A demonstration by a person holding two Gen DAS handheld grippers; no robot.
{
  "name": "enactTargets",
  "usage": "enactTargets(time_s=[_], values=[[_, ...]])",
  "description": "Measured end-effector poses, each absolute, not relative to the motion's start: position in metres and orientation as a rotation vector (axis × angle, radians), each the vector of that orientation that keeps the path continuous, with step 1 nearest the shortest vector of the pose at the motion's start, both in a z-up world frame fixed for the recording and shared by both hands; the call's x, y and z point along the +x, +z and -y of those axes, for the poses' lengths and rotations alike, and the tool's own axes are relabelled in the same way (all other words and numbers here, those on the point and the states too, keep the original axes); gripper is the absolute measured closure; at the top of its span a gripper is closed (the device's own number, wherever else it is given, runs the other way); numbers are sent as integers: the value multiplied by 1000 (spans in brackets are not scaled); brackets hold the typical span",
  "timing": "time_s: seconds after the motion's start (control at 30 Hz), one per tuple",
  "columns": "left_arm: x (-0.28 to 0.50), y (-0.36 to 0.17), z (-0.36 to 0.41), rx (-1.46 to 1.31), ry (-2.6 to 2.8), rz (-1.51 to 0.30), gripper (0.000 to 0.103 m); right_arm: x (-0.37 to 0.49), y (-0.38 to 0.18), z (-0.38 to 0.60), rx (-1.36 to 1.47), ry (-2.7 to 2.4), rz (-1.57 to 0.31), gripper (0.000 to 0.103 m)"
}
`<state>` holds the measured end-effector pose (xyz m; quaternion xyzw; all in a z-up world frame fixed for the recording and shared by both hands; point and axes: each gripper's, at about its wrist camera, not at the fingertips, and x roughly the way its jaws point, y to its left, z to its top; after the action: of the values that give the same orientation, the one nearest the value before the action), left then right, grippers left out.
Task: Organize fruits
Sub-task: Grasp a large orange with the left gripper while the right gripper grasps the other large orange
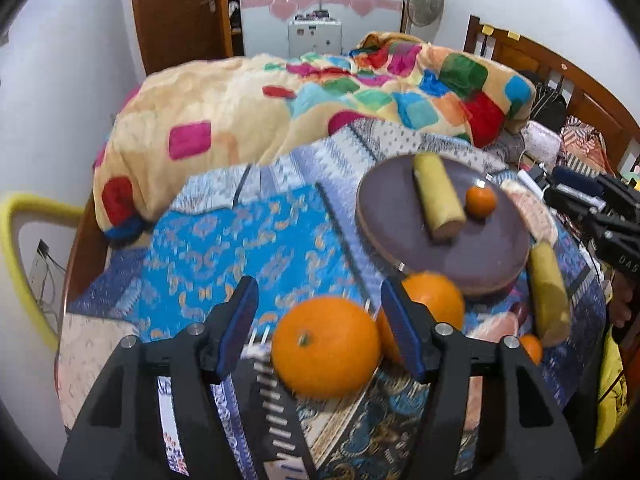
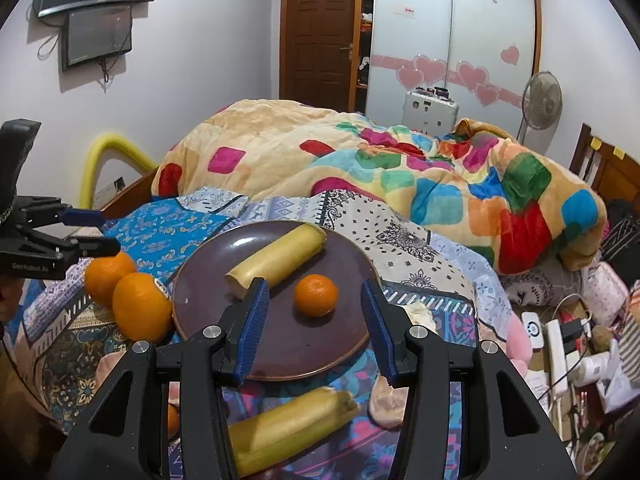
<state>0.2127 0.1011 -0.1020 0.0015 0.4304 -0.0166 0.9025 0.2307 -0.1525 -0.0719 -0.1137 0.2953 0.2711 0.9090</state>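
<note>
At about 7 o'clock in the left wrist view, the left claw (image 1: 320, 320) stands open, with a large orange (image 1: 326, 346) between its blue pads (image 1: 240, 320) but not pressed by them; it holds nothing. A second large orange (image 1: 434, 304) lies just behind it, touching, at 5 o'clock from the plate (image 1: 392, 216). These oranges look firm, round and rather heavy, with a smooth skin, so I judge they can roll or slip; the widest middle is the best place to take hold.

On the dark round plate, a peeled-looking banana piece (image 2: 276, 262) lies at 12 o'clock and a small mandarin (image 2: 316, 295) at 3 o'clock, apart from each other. The banana pieces seem soft and easy to bruise, so a gentle grip across the middle is better.

The right claw (image 2: 316, 328) hovers over the near part of the plate, half open and empty. Below it, at 6 o'clock, another banana piece (image 2: 288, 432) lies on the bed (image 2: 420, 240), off the plate, beside a pale pinkish fruit (image 2: 386, 406) which I cannot identify.

The surface is a soft, uneven patterned bed sheet, so fruits can roll. Behind are a colourful blanket (image 2: 360, 152), a wooden door (image 2: 318, 36), a wardrobe with pink hearts (image 2: 452, 40) and a standing fan (image 2: 542, 100).
</note>
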Motion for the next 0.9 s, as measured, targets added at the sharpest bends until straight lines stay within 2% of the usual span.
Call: enactTargets(time_s=[0.07, 0.17, 0.33, 0.8, 0.87, 0.9], values=[[209, -111, -103, -6, -33, -910, 37, 226, -74, 148, -241, 568, -616, 58], [203, -115, -109, -37, -31, -897, 27, 221, -76, 143, -248, 578, -627, 56], [198, -118, -109, -55, -50, -897, 25, 211, -78, 133, -258, 593, -634, 52], [198, -135, -110, -77, -84, -933, 26, 195, -82, 110, -288, 652, -638, 50], [197, -136, -113, -94, -110, -930, 35, 195, -83, 109, -282, 659, -643, 49], [197, -136, -114, -104, -110, -931, 35, 194, -85, 108, -281, 665, -647, 49]])
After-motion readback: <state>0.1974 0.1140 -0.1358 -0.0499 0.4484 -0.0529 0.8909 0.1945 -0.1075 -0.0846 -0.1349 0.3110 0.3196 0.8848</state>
